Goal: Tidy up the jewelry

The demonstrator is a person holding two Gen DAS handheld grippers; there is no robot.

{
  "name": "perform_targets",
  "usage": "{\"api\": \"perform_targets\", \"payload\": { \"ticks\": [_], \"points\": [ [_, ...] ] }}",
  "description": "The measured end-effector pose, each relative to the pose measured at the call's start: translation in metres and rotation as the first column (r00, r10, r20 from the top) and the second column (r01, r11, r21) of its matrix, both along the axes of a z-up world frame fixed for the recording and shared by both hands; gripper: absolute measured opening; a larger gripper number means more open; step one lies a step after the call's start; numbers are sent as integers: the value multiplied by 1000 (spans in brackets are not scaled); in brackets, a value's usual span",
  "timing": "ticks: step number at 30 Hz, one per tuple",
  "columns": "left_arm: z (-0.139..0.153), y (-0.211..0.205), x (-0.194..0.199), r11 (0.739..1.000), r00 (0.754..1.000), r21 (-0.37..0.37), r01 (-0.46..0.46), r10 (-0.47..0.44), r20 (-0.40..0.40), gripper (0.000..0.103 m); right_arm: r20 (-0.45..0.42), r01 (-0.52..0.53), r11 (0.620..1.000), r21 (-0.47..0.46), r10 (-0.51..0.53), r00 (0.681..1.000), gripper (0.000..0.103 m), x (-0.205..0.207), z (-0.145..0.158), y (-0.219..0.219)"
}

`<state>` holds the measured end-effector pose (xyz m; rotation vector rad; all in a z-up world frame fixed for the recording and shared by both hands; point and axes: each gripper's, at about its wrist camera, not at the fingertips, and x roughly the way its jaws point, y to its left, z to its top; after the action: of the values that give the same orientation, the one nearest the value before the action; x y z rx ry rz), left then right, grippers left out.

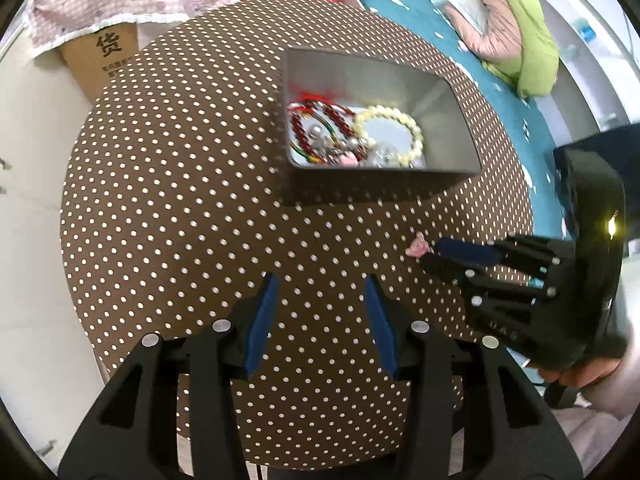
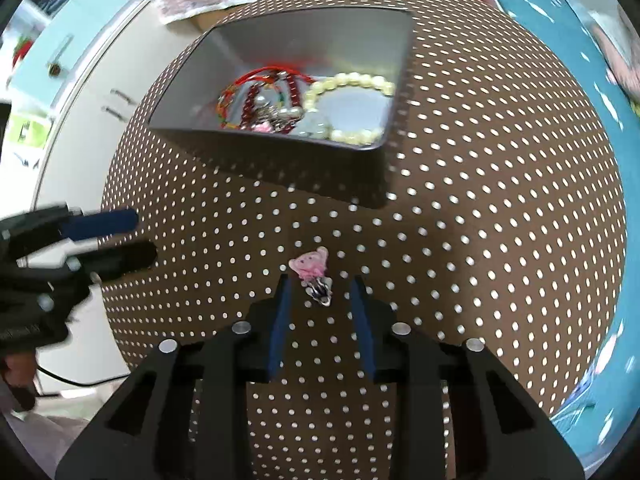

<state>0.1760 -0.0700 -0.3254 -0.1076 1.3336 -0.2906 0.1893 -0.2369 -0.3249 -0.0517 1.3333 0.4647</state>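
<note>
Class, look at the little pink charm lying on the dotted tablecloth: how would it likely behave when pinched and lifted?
The pink charm looks small, so probably light. Its striped dangling part seems loosely joined, so it may swing. Lying flat on the dotted tablecloth, it seems unlikely to roll.

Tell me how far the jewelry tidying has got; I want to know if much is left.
Mostly done: the grey box already holds a pearl bracelet, red bead strands and other pieces. In hand: the right gripper brackets a pink charm on the dotted table, jaws open. The left gripper is empty. Left: grip the charm and box it.
</note>
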Motion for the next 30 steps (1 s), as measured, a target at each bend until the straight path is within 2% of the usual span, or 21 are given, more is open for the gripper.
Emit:
{"api": "perform_targets", "payload": {
  "ticks": [2, 3, 7, 11, 13, 21, 26, 27, 30],
  "points": [
    [5, 8, 7, 1000, 1000, -2, -12, 12, 6, 46, 19, -25, 1000, -10, 25, 1000, 18, -2, 0, 9],
    [6, 11, 11, 1000, 1000, 0, -16, 16, 8, 46, 18, -31, 999, -16, 31, 999, 12, -2, -1, 9],
    [15, 22, 23, 999, 999, -5, -38, 38, 23, 46, 18, -39, 999, -13, 39, 999, 11, -3, -3, 11],
    [25, 27, 41, 999, 998, -19, -50, 51, 47, 46, -32, 25, 999, 33, -24, 999, 11, 4, -7, -10],
    [28, 30, 51, 998, 997, -25, -52, 54, 60, 46, -41, 57, 997, 50, -55, 998, 6, 8, -4, -17],
    [38, 25, 86, 998, 994, -33, -56, 59, 87, 46, -17, 163, 983, 83, -162, 987, 6, 18, 25, -45],
    [28, 18, 99, 998, 995, -13, -66, 67, 73, 45, 17, 198, 975, 105, -201, 979, 6, 20, 47, -51],
    [27, 17, 103, 997, 995, -11, -70, 71, 69, 44, 24, 201, 973, 111, -205, 978, 6, 20, 50, -51],
    [21, 13, 109, 998, 996, 3, -69, 69, 58, 29, 52, 204, 971, 127, -212, 976, 6, 26, 65, -54]
  ]
}}
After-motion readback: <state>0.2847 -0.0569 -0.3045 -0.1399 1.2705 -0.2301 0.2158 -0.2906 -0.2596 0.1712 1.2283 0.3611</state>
